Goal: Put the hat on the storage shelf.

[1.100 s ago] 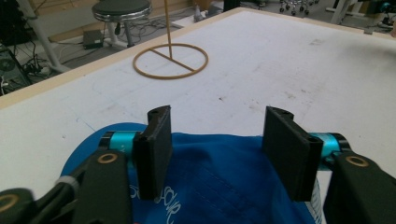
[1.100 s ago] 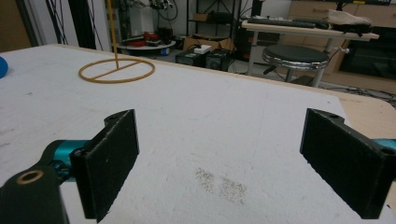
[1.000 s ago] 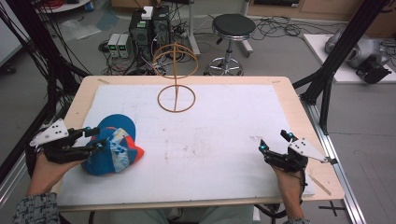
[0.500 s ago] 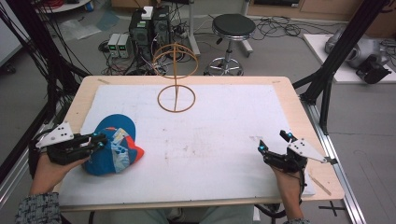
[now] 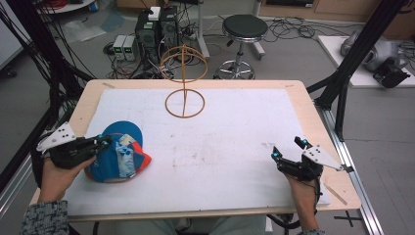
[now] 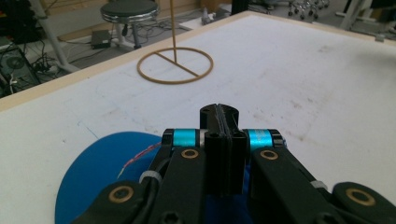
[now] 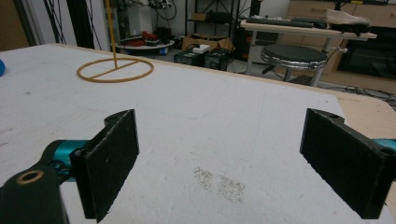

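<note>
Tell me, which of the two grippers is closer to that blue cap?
The left. The left gripper is at the blue cap, its fingers closed over the cap's top. The right gripper rests far across the table, fingers wide apart with nothing between them.

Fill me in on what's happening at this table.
A person sits at a white-topped wooden table holding tongs in each hand. The left tongs have just been closing and now sit shut at the edge of a blue fabric cap with orange and patterned panels; whether fabric is pinched is unclear. The right tongs rest open, nothing between them. A tan wire hat stand with a ring base waits at the far side.
</note>
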Available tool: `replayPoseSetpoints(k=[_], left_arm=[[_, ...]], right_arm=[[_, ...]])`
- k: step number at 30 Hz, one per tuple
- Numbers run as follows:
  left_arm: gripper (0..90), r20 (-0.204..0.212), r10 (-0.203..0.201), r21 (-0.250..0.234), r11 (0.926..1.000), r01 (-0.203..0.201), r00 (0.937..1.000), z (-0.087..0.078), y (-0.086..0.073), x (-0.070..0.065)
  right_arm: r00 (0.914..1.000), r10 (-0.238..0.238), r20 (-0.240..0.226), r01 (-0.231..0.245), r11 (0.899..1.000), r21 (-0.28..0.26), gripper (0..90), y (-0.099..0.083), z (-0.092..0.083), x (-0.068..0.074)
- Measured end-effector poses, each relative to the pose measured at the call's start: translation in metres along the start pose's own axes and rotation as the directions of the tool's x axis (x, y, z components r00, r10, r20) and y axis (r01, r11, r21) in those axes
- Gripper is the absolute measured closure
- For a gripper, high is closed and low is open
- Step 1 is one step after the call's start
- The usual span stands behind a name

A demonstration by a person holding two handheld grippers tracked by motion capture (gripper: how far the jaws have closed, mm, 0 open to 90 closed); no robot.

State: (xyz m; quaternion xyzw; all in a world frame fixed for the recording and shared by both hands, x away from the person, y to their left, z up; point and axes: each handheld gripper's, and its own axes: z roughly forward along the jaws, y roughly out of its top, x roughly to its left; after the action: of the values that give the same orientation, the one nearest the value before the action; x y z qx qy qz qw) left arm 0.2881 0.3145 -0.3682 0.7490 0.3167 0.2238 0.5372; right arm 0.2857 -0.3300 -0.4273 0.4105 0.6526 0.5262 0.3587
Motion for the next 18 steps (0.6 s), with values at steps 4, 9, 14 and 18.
replayPoseSetpoints(k=[4, 9, 14, 18], left_arm=[[89.1, -0.032, -0.018, -0.016, 0.9997, 0.017, 0.9993, 0.001, 0.009, -0.003], [89.0, -0.058, -0.053, -0.079, 0.9956, 0.049, 0.9969, -0.003, 0.022, -0.003], [89.1, -0.073, -0.057, -0.131, 0.9902, 0.047, 0.9957, -0.005, 0.036, -0.001], [89.0, -0.085, -0.045, -0.148, 0.9885, 0.033, 0.9954, -0.002, 0.053, 0.0]], right_arm=[[1.0, 0.006, -0.002, -0.006, 1.0, 0.001, 10.8, 0.0, 0.0, 0.0], [0.9998, 0.017, 0.004, -0.017, 1.0, -0.005, 10.8, 0.0, -0.002, -0.004], [0.9992, 0.038, 0.015, -0.038, 0.999, -0.012, 10.7, -0.001, -0.003, -0.008], [0.999, 0.042, 0.015, -0.042, 0.999, -0.006, 10.7, -0.001, -0.003, -0.009]])
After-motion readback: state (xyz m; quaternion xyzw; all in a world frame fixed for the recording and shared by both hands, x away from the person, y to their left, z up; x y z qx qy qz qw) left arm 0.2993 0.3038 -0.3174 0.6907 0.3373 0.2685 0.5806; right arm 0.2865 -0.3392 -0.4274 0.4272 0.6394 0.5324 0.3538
